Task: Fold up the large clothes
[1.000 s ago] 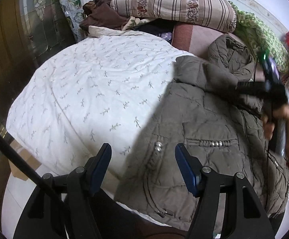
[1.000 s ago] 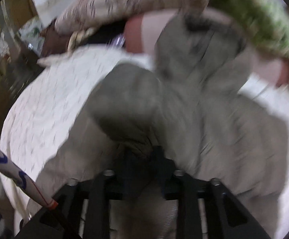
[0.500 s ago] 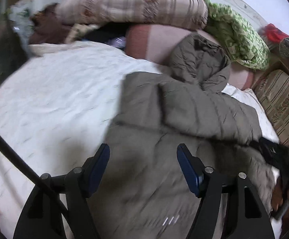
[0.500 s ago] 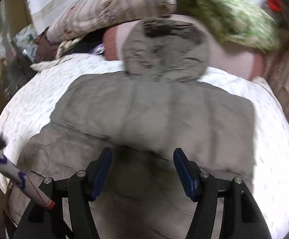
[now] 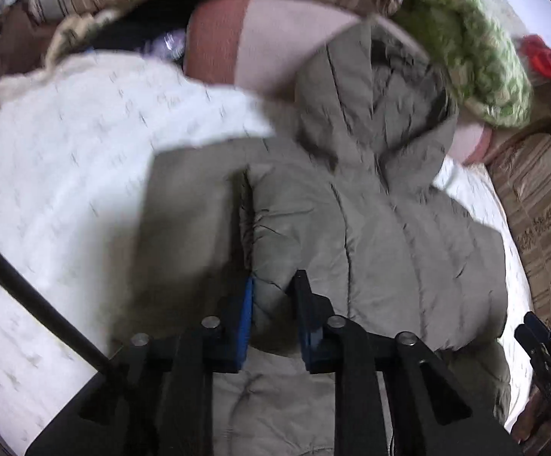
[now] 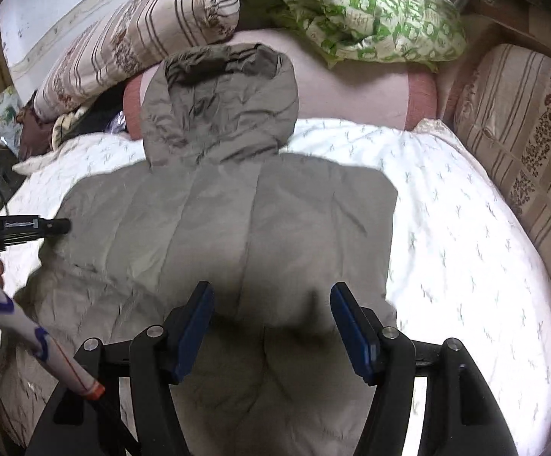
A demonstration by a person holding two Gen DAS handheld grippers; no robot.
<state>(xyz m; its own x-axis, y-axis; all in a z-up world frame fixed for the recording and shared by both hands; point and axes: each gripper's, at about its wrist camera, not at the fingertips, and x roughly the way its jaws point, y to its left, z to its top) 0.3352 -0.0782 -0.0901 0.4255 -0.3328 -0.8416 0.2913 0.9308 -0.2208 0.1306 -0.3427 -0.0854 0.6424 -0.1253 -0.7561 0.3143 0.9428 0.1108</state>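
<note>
A grey-brown quilted hooded jacket (image 6: 237,220) lies on the white bed, hood (image 6: 222,102) toward the pillows, one sleeve folded across its body. In the left wrist view the jacket (image 5: 389,235) fills the middle. My left gripper (image 5: 273,296) is shut on a fold of the jacket's sleeve near its end. It shows from the side in the right wrist view (image 6: 53,226) at the jacket's left edge. My right gripper (image 6: 271,307) is open and empty, just above the jacket's lower middle. It shows at the right edge of the left wrist view (image 5: 537,338).
The white patterned bedspread (image 6: 465,247) lies free to the right of the jacket. A striped pillow (image 6: 131,41), a green-and-white blanket (image 6: 363,3) and a pink bolster (image 6: 351,87) are piled at the head. A striped cushion (image 6: 522,121) lines the right side.
My left gripper moved right over the jacket and closed on a fold of the sleeve. My right gripper let go of the jacket, opened and drew back toward the lower edge.
</note>
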